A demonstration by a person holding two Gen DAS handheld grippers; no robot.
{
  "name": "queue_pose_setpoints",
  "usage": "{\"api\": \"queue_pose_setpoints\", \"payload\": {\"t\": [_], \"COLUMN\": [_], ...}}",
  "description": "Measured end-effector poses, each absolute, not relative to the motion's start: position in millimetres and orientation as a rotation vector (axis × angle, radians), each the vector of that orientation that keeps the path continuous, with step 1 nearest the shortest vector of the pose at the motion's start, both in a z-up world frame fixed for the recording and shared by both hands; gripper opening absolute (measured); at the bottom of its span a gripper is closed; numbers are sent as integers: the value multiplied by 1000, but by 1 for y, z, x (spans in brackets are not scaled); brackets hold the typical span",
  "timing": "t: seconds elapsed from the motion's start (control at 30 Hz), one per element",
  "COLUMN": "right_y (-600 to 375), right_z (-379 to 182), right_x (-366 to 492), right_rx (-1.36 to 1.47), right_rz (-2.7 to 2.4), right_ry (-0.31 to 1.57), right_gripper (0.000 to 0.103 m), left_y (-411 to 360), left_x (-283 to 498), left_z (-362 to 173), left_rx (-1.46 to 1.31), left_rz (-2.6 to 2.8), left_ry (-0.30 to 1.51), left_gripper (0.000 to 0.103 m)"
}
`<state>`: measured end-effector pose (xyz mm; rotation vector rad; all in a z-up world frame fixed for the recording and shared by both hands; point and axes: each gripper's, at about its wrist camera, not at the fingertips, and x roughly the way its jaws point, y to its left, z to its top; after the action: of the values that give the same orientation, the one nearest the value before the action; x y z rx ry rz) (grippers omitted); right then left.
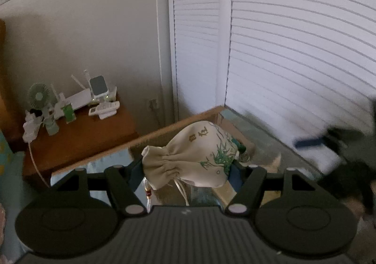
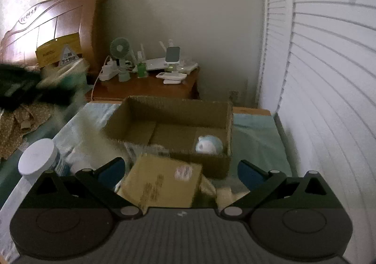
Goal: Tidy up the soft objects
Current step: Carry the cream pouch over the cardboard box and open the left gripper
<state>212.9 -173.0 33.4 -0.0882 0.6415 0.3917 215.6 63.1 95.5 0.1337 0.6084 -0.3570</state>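
My left gripper (image 1: 185, 167) is shut on a cream drawstring pouch (image 1: 199, 153) with green print, held above the rim of an open cardboard box (image 1: 164, 132). In the right wrist view the same box (image 2: 169, 120) sits on the bed with a small pale blue soft toy (image 2: 208, 145) in its near right corner. My right gripper (image 2: 181, 170) is open and empty, above a small closed carton (image 2: 162, 181) that lies in front of the box.
A white-lidded jar (image 2: 40, 158) stands at the left of the bed. Crumpled patterned cloth (image 2: 16, 122) lies further left. A wooden nightstand (image 2: 145, 87) with a fan, router and phone is behind the box. White louvred doors (image 2: 329, 75) close the right side.
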Motion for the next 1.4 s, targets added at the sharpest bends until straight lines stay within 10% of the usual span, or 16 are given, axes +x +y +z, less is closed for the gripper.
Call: {"api": "queue_pose_setpoints", "payload": {"t": [0.97, 1.13, 1.4], "right_y": [-201, -204, -203], "right_z": [30, 30, 35], "right_x": [187, 186, 176], "right_rx": [-70, -62, -74], "right_rz": [322, 315, 316], "right_ry": [647, 648, 633], "right_gripper": [103, 103, 103], "left_y": [12, 24, 27], "left_x": [334, 337, 310], "left_z": [53, 38, 50], "left_rx": [144, 145, 145], "left_rz": [-358, -271, -258], "left_ry": [719, 754, 737], "left_gripper": [70, 91, 95]}}
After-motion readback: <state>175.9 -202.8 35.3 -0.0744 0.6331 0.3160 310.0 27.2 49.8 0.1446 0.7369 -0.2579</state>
